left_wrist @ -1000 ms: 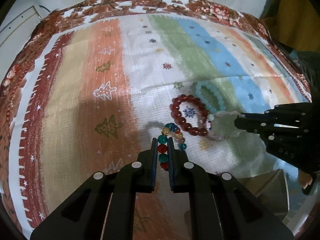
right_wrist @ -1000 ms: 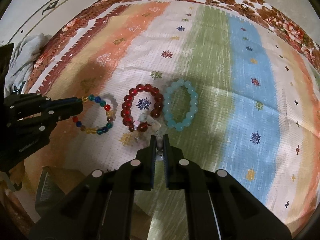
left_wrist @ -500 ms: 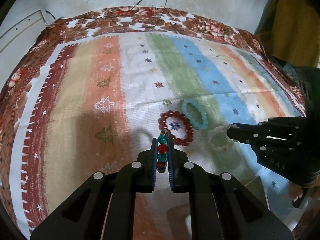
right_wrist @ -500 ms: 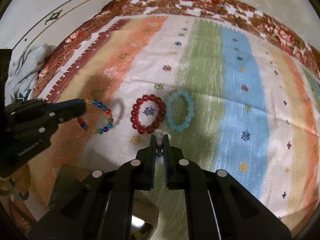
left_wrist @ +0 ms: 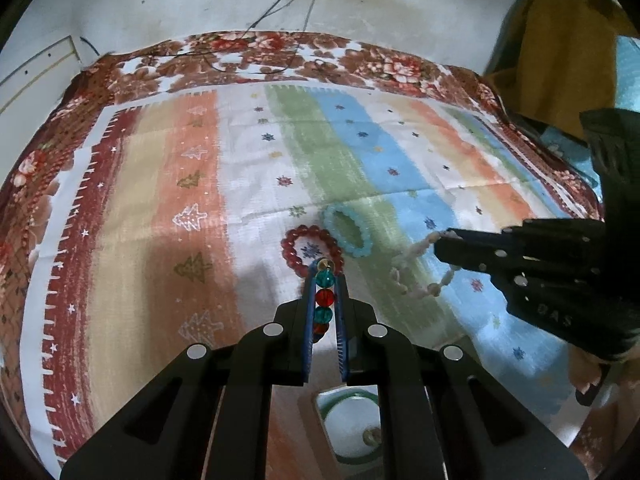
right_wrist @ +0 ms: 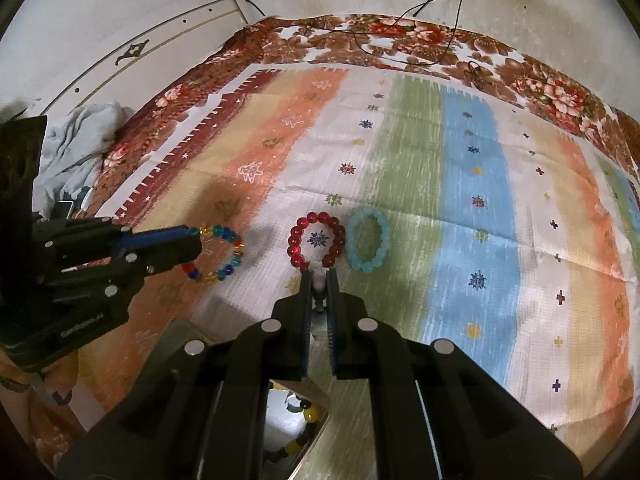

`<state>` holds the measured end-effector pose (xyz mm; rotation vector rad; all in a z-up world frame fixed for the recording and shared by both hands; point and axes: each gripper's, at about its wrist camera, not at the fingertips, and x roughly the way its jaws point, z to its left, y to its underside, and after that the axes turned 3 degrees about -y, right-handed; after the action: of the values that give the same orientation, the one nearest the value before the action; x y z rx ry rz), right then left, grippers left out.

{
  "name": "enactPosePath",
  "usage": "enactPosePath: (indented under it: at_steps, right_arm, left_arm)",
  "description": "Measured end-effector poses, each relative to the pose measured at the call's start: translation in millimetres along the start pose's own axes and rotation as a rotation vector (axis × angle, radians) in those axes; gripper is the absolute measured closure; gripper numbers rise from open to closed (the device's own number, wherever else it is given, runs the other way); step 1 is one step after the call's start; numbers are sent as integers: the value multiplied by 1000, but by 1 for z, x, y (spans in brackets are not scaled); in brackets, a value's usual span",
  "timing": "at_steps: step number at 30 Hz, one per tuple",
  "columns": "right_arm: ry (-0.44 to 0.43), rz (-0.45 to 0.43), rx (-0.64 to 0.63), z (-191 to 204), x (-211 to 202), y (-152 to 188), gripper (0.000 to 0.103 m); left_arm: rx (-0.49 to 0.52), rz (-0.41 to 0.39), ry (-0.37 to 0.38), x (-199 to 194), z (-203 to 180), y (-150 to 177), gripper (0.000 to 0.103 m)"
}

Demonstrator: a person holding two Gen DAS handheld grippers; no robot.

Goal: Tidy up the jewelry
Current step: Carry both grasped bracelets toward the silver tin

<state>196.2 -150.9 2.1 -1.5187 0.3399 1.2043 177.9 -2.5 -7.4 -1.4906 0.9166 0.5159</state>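
Right wrist view showed one striped cloth (right_wrist: 472, 208) spread over one floral blanket (right_wrist: 400, 36), with four bracelets in all. Two lay on the cloth's white and green bands: a red bracelet (right_wrist: 296, 240) and, touching its right side, a pale blue bracelet (right_wrist: 368, 244). Two hung clear of the cloth. The left gripper (right_wrist: 192, 242), left of the red bracelet, was clamped on a multicoloured bracelet (right_wrist: 224, 256); the right gripper (right_wrist: 318, 280), just in front of the red bracelet, was clamped on a pale pink bracelet (left_wrist: 416, 272), which dangled as a loop in the left wrist view. A second before, both held bracelets had still rested on the cloth beside the red one; both grippers had since risen, and the cloth looked farther away.
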Motion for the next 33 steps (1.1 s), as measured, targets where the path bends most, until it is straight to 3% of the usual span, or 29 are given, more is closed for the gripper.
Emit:
enactPosePath:
  at_steps: [26, 33]
  right_arm:
    - [-58, -58, -6, 14, -39, 24, 95]
    - [-38, -83, -42, 21, -50, 31, 95]
  left_arm:
    - [28, -81, 67, -51, -31, 28, 94]
    - [31, -103, 78, -60, -35, 37, 94]
